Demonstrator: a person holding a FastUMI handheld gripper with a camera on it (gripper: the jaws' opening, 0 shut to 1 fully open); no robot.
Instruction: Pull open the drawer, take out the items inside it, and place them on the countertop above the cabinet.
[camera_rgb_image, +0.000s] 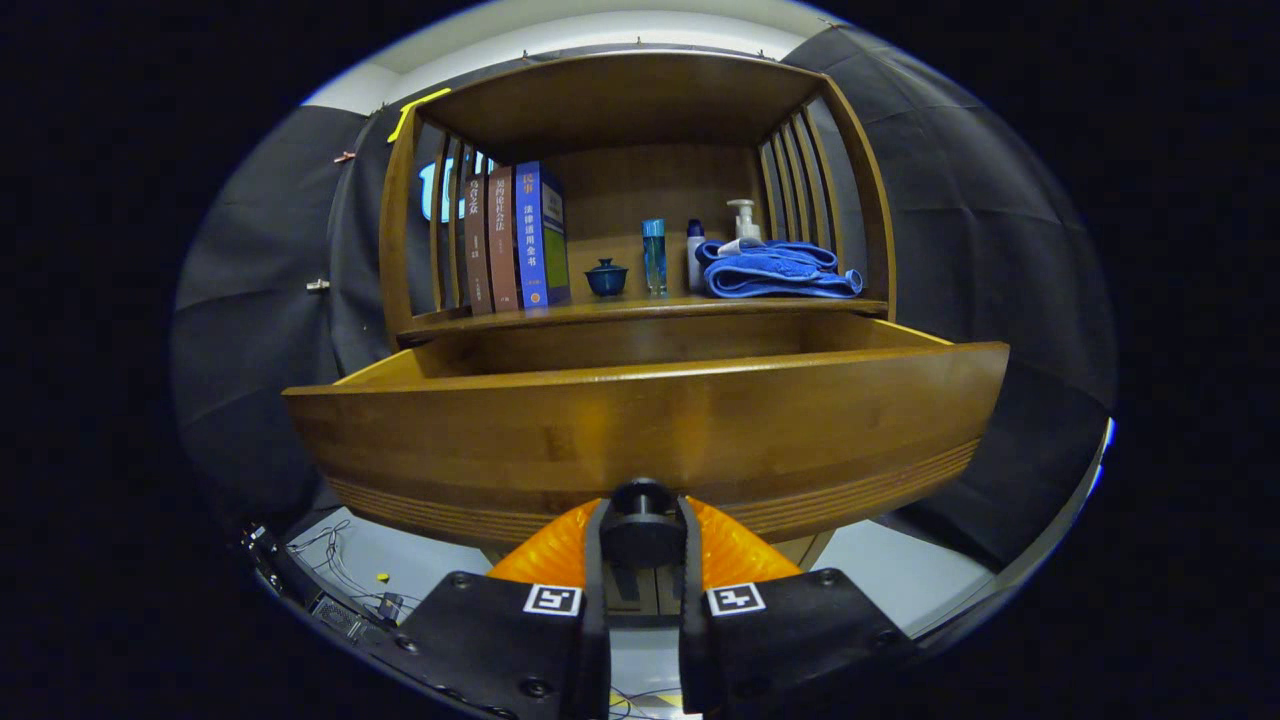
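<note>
The wooden drawer (640, 430) stands pulled out toward me from under the cabinet's countertop (640, 308). Its front panel hides whatever lies inside; I see just the inner side walls and back. My gripper (642, 530) is shut on the drawer's round black knob (641, 520), with the orange fingers (560, 550) pressing it from both sides at the bottom middle of the front panel.
On the countertop stand three books (515, 240), a small blue lidded cup (606, 277), a blue glass bottle (654, 256), a white bottle (695, 255), a pump dispenser (742, 222) and a folded blue towel (780, 270). Cables lie on the pale floor (350, 570) down to the left.
</note>
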